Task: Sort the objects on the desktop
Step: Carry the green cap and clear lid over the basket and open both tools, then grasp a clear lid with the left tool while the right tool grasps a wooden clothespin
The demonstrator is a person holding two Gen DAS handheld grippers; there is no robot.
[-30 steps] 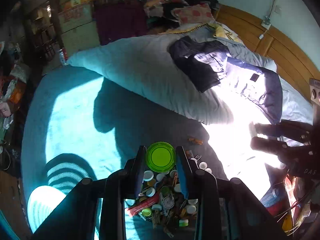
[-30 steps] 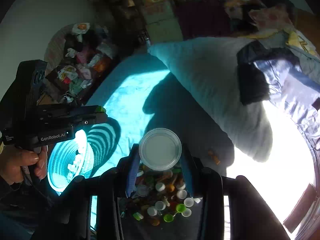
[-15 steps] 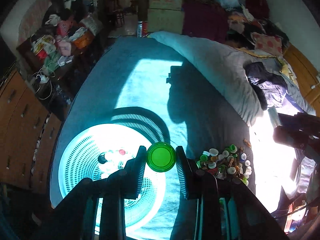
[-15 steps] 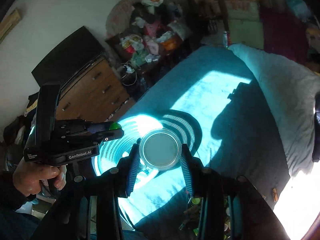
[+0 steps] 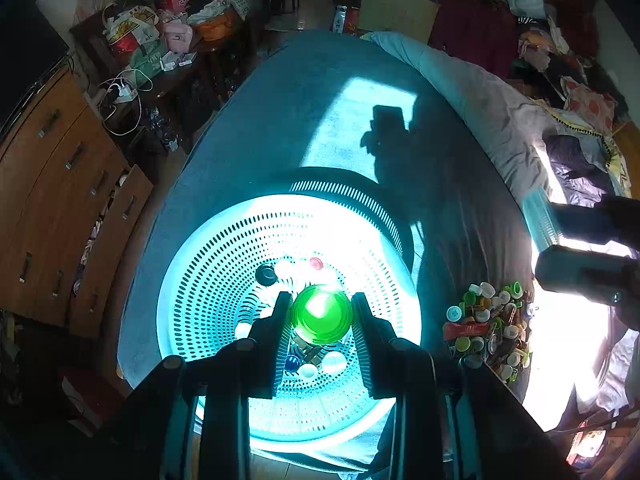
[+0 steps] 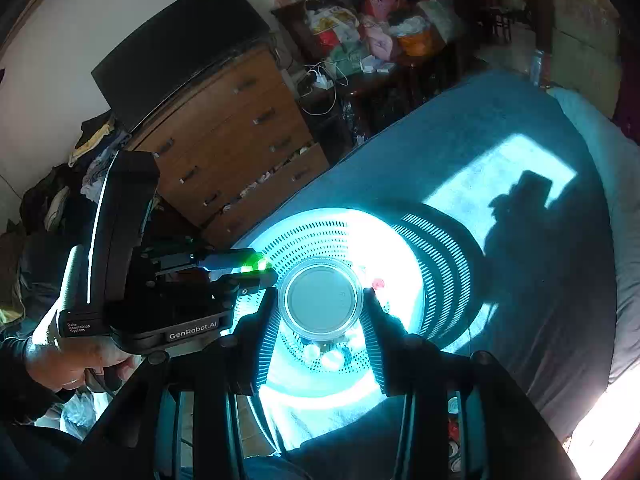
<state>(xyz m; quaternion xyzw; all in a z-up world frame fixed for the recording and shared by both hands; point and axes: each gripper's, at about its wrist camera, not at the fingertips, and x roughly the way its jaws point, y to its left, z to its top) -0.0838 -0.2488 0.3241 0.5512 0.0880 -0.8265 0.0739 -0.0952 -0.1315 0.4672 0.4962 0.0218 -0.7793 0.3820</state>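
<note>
My left gripper (image 5: 321,312) is shut on a green round lid (image 5: 321,315) and holds it above the white perforated basket (image 5: 224,264), which has several caps inside. My right gripper (image 6: 321,300) is shut on a clear round lid (image 6: 321,299) above the same basket (image 6: 400,240). The left gripper also shows in the right wrist view (image 6: 260,270), just left of the clear lid. The right gripper's fingers (image 5: 576,268) show at the right edge of the left wrist view. A pile of bottle caps and small items (image 5: 488,324) lies on the blue bed cover right of the basket.
The basket stands on a bed with a blue cover (image 5: 320,92). A grey duvet (image 5: 480,96) and clothes lie at the right. A wooden dresser (image 5: 60,200) stands left of the bed, with a cluttered table (image 5: 168,40) behind it.
Both grippers have swung left from over the cap pile to over the white basket, each still holding its lid.
</note>
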